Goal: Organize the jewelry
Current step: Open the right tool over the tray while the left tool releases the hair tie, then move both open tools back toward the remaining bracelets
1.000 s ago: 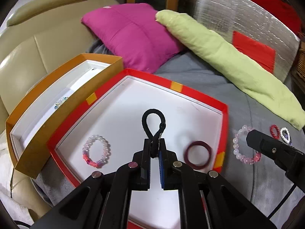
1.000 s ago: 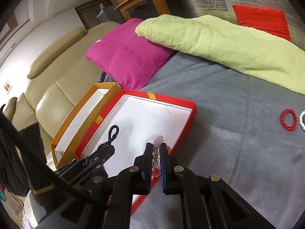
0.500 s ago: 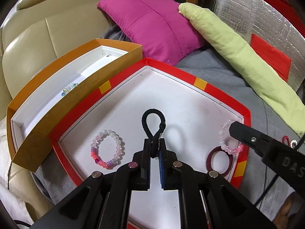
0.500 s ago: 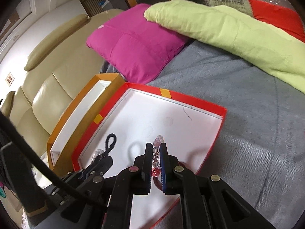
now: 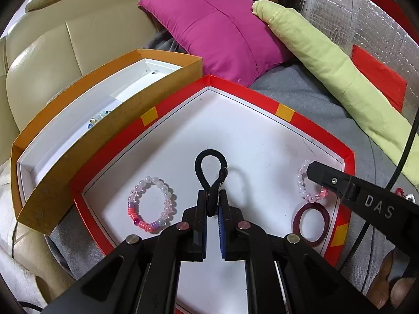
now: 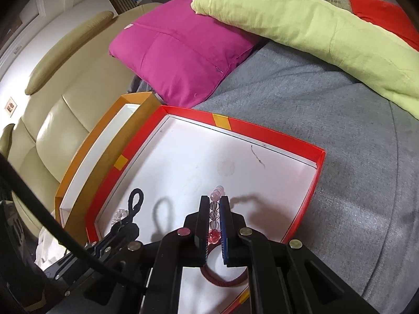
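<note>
My left gripper [image 5: 213,196] is shut on a black hair tie [image 5: 209,167], held over the white floor of the red tray [image 5: 285,112]. My right gripper [image 6: 216,201] is shut on a pink bead bracelet [image 6: 215,209], also over the red tray [image 6: 222,121]; from the left wrist view that bracelet [image 5: 303,185] hangs near the tray's right side. A pink and purple bead bracelet [image 5: 150,204] lies in the tray at the left. A dark red bangle [image 5: 310,221] lies at the tray's right edge, and in the right wrist view the bangle [image 6: 222,280] sits under my fingers.
An orange box [image 5: 65,141] with a small bead item [image 5: 98,117] stands left of the tray. A magenta pillow [image 5: 217,31] and a green pillow [image 5: 327,65] lie behind on grey fabric [image 6: 353,157]. More small bracelets [image 5: 403,193] lie to the right, half hidden.
My right gripper carried the pink bead bracelet from the grey fabric leftwards over the red tray. My left gripper moved forward over the tray, still holding the hair tie.
</note>
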